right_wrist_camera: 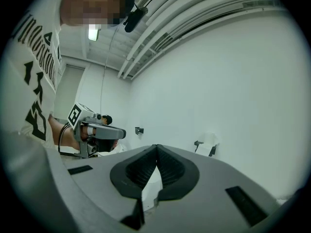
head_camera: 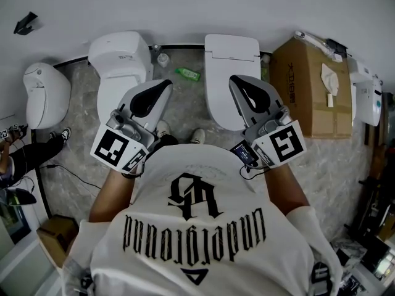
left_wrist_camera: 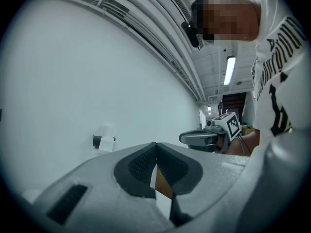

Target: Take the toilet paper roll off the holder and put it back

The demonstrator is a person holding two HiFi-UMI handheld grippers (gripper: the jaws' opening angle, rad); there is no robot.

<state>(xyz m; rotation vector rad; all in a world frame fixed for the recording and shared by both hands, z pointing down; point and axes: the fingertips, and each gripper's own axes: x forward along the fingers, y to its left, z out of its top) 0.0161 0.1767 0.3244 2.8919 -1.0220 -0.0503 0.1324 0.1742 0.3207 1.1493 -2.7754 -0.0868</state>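
**Marbled floor [head_camera: 185, 106], white wall [head_camera: 185, 11], nothing gripped**

Close to my chest, the left tool [head_camera: 165, 85] and right tool [head_camera: 234, 81] sit level, each with its pads pressed together on nothing. Past them are a left toilet [head_camera: 120, 60], a right toilet [head_camera: 231, 73] and a cardboard box [head_camera: 308, 85]. Farthest off, the toilet paper roll [left_wrist_camera: 105, 134] sits on its dark holder [left_wrist_camera: 96, 141] on the wall, well apart from both tools.

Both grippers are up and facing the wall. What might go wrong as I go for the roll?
The left gripper and right gripper are both shut and empty; arriving like that would probably knock the toilet paper roll on the wall instead of gripping it. A green bottle lies on the floor just ahead of the shoes; stepping closer, a foot might catch it.
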